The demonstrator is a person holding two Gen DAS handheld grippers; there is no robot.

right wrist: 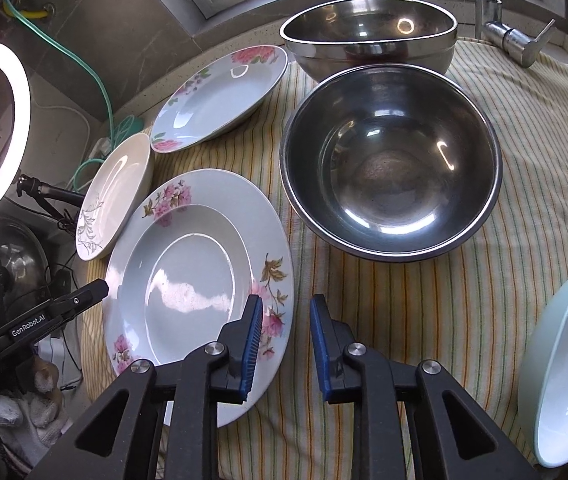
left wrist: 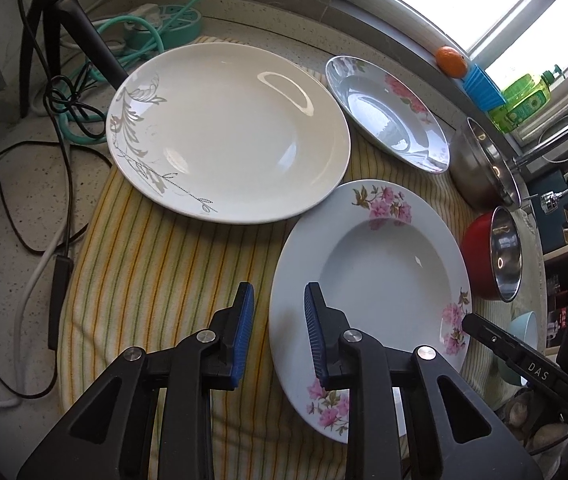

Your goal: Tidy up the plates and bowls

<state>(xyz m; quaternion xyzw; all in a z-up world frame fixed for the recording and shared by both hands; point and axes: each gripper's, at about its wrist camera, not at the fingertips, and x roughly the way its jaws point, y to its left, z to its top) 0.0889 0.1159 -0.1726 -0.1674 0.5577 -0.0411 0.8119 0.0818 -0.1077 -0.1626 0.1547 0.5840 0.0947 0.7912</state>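
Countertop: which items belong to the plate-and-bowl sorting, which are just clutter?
Job: near floral plate, far floral plate, white plate, two steel bowls, mint bowl.

Clutter: orange, soap bottle, tap, cables.

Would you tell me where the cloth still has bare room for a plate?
Free: the striped cloth below the white plate, left of the near floral plate; also right of the steel bowl, above the pale bowl. Crowded: between plates and bowls.
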